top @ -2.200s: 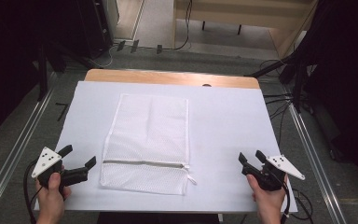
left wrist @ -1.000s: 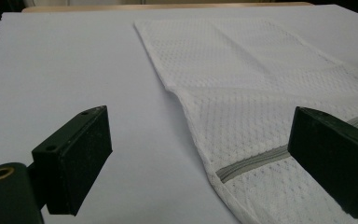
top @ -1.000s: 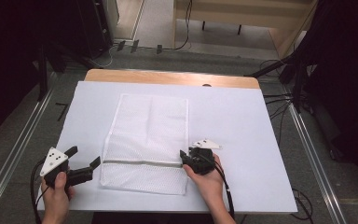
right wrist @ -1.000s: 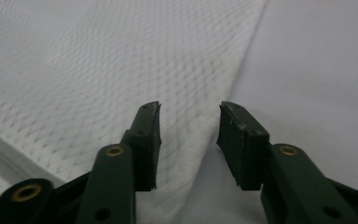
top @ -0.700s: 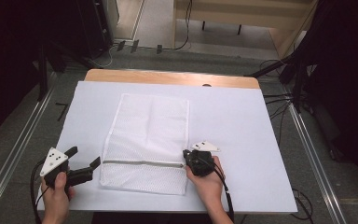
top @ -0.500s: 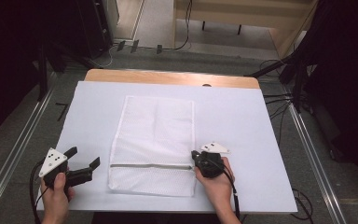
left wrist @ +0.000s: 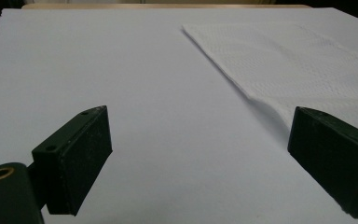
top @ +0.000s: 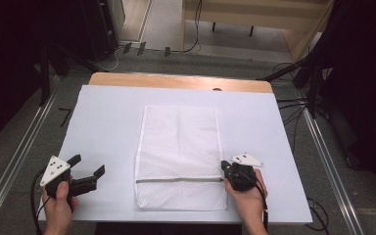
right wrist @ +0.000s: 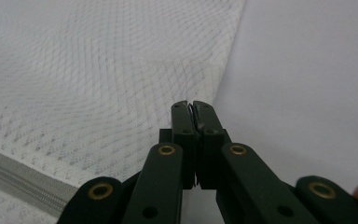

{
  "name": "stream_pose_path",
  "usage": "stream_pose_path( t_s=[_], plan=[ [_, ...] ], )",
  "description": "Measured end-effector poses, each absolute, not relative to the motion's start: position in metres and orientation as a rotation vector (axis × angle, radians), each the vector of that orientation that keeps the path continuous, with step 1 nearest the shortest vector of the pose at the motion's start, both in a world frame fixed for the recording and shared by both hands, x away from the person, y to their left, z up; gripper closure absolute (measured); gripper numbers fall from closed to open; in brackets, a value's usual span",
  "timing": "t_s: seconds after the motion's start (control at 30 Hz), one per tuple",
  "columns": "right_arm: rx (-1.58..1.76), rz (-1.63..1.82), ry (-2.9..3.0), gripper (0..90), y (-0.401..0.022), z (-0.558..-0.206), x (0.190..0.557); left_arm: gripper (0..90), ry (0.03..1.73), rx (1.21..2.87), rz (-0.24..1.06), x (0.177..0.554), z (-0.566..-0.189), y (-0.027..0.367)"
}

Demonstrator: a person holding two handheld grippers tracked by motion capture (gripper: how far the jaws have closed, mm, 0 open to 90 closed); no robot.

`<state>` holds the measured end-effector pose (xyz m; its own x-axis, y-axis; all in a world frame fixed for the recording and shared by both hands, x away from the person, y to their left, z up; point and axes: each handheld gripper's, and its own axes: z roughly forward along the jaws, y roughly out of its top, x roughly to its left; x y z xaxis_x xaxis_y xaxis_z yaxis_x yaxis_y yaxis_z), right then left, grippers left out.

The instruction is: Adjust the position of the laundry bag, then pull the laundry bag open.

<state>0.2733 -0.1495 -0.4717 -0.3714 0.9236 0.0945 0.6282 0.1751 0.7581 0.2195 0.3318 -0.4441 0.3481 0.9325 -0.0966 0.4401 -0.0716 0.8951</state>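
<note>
In the high view, a white mesh laundry bag [top: 178,156] lies flat on the white table cover [top: 107,127], its long sides running away from the person and a grey zipper [top: 178,179] crossing it near the near end. The right gripper [top: 225,169] sits at the bag's right edge, right at the end of the zipper, with the person's right hand [top: 247,198] behind it; its jaws are pressed together there. The left gripper [top: 89,172] rests on the cover well to the left of the bag, apart from it, jaws spread, held in the left hand [top: 58,205].

In the left gripper view, the left gripper [left wrist: 200,140] shows its two black jaws standing wide apart with bare cover between them. The mesh bag [left wrist: 303,65] lies ahead and to the right, its edge running toward the right-hand jaw.

In the right gripper view, the right gripper [right wrist: 193,108] has its jaws closed tight, and a small dark thing, apparently the zipper pull, is pinched between the tips at the bag's edge [right wrist: 121,79]. The zipper tape [right wrist: 23,179] runs off to the lower left, and the plain cover [right wrist: 307,70] lies to the right.
</note>
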Motion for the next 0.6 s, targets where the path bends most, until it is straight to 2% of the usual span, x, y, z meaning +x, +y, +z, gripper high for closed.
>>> stream_pose_path(
  t_s=[0.03,0.07,0.1,0.13,0.17,0.2,0.23,0.27,0.3,0.33,0.37,0.4,0.6],
  plan=[
    [1.474,1.044,2.062,90.0,-0.152,-0.471,0.273,6.1,1.241,1.679,0.661,0.219,-0.444,0.332],
    [1.473,1.072,2.059,86.0,-0.156,-0.471,0.272,6.1,1.244,1.678,0.655,0.219,-0.444,0.332],
    [1.464,1.089,2.049,77.4,-0.159,-0.47,0.27,6.1,1.244,1.678,0.655,0.219,-0.444,0.332],
    [1.464,1.089,2.049,77.4,-0.159,-0.47,0.27,6.1,1.244,1.677,0.653,0.219,-0.444,0.332],
    [1.468,1.106,2.04,67.6,-0.161,-0.469,0.268,6.1,1.245,1.679,0.653,0.219,-0.445,0.333],
    [1.477,1.143,2.048,53.7,-0.168,-0.466,0.263,6.1,1.247,1.684,0.651,0.219,-0.445,0.333],
    [1.477,1.143,2.048,53.7,-0.168,-0.466,0.263,6.1,1.247,1.684,0.651,0.219,-0.445,0.333],
    [1.483,1.169,2.028,46.5,-0.178,-0.463,0.253,6.1,1.247,1.684,0.65,0.219,-0.445,0.333],
    [1.483,1.169,2.028,46.5,-0.178,-0.463,0.253,6.1,1.245,1.683,0.653,0.218,-0.445,0.332],
    [1.509,1.201,2.001,40.6,-0.188,-0.462,0.243,6.1,1.245,1.679,0.653,0.218,-0.445,0.332],
    [1.509,1.201,2.001,40.6,-0.188,-0.462,0.243,6.1,1.243,1.681,0.652,0.217,-0.444,0.331],
    [1.529,1.232,1.995,36.6,-0.195,-0.462,0.234,6.1,1.235,1.684,0.648,0.216,-0.444,0.329],
    [1.509,1.244,2.047,28.5,-0.192,-0.463,0.214,6.1,1.214,1.701,0.64,0.214,-0.443,0.319]
  ],
)
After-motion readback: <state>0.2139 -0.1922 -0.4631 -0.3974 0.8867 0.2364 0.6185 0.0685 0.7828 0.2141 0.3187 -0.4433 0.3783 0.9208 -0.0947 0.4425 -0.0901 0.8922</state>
